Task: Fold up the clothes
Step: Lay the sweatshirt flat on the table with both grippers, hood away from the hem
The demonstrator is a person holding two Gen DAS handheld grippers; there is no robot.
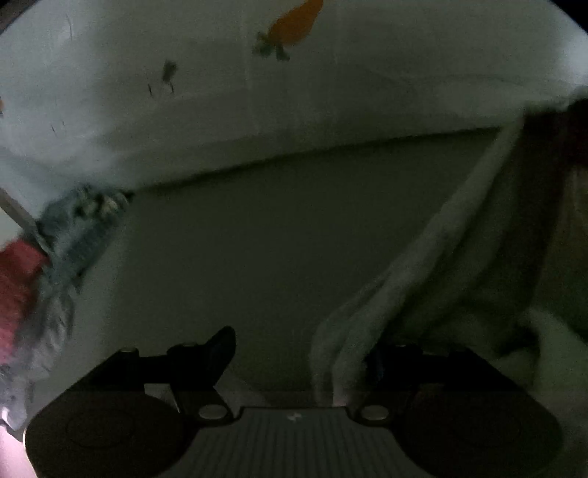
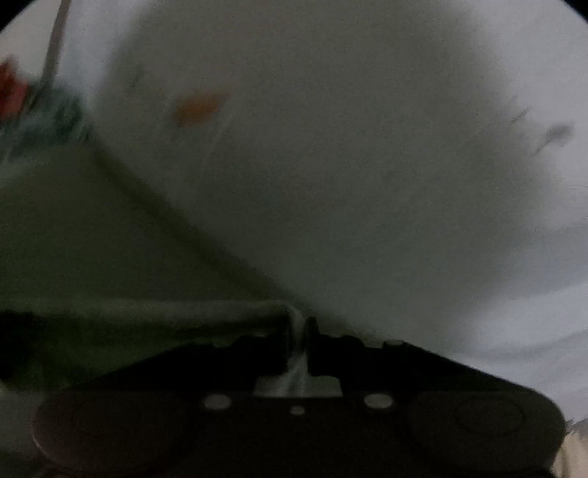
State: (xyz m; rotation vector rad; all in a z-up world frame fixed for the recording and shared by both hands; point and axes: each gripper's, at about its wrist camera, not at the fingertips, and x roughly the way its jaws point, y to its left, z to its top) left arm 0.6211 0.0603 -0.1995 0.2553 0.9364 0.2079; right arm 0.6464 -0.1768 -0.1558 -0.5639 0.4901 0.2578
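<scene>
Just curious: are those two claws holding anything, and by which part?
The right gripper pinches the pale cloth's edge. The left gripper is open, holding nothing.

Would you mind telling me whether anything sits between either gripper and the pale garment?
Nothing visible does. The right gripper is shut on the pale garment, and the left gripper has a fold against its right finger, jaws apart.

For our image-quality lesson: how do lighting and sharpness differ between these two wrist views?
Left wrist view: dim, but the orange carrot print on the white cloth reads fairly crisply; left edge streaked. Right wrist view: darker, heavily motion-blurred, the orange print a smear; both show fisheye vignetting at the corners.
</scene>
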